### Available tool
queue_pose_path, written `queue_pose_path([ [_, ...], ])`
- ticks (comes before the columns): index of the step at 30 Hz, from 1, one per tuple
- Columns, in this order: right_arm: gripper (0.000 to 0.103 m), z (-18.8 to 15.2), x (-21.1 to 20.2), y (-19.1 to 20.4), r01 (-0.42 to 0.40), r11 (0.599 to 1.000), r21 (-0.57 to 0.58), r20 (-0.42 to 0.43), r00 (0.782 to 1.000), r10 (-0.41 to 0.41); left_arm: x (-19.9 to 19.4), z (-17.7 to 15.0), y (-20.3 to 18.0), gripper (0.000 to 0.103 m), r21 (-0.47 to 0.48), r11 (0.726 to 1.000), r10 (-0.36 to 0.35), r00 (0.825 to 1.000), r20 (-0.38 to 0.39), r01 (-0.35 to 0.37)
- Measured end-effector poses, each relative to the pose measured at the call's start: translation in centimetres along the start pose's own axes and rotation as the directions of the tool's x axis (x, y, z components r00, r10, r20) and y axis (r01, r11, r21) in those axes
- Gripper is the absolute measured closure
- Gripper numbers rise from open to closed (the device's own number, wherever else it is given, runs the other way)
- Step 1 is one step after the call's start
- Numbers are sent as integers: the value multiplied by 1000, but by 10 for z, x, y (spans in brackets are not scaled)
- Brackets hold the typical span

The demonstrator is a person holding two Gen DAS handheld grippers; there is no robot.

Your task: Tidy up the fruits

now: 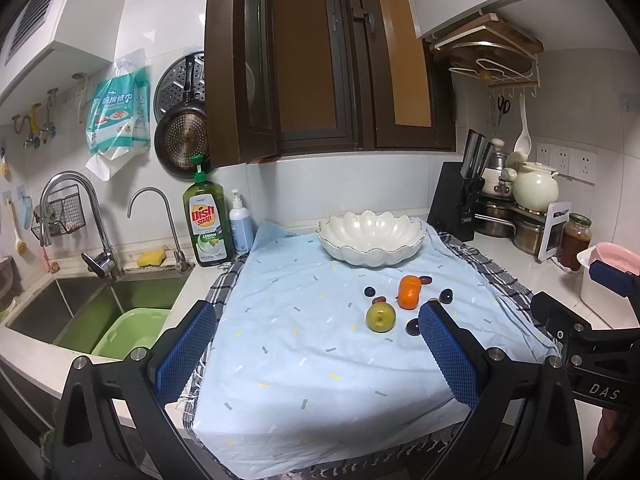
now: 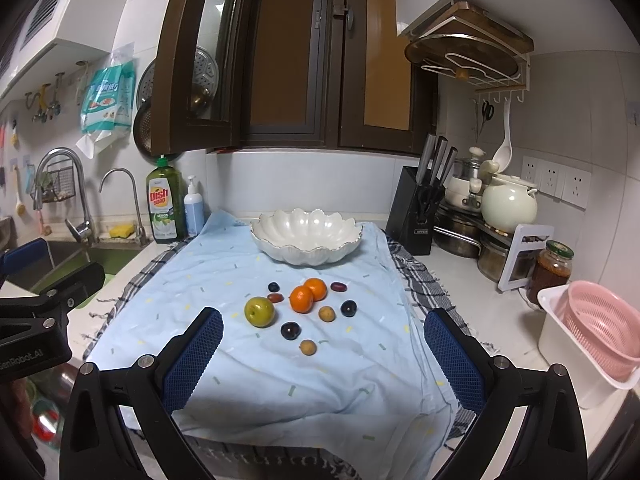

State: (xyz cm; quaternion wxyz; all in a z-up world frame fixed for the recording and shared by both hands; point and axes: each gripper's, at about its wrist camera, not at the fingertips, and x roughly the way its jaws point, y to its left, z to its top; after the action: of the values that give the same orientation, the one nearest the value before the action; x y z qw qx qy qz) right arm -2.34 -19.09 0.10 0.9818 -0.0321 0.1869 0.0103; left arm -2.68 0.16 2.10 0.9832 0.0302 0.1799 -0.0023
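A white scalloped bowl [image 2: 307, 235] stands empty at the back of a light blue cloth [image 2: 280, 380]. In front of it lie two oranges [image 2: 302, 299], a green apple [image 2: 259, 311], several dark plums [image 2: 290, 330] and two small brown fruits [image 2: 308, 347]. In the left wrist view the bowl [image 1: 371, 237], one orange [image 1: 409, 291] and the apple [image 1: 381, 319] show. My left gripper [image 1: 318, 354] is open and empty, short of the fruit. My right gripper [image 2: 324, 360] is open and empty, just short of the fruit.
A sink [image 1: 100, 312] with a green basin and taps is at the left, with a dish soap bottle [image 2: 162, 202] beside it. A knife block [image 2: 416, 210], pots, a jar [image 2: 550, 272] and a pink colander [image 2: 596, 328] stand at the right.
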Motion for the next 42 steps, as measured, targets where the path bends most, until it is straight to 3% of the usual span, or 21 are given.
queue_pose_path([
  [23,1,0,8,-2,-3,1000,-7,-17,1000,3,12,1,2,0,8,1000,-13,1000,-25,13],
  [42,1,-2,62,11,4,1000,5,-105,994,-3,70,0,3,2,70,994,-77,992,-97,84],
])
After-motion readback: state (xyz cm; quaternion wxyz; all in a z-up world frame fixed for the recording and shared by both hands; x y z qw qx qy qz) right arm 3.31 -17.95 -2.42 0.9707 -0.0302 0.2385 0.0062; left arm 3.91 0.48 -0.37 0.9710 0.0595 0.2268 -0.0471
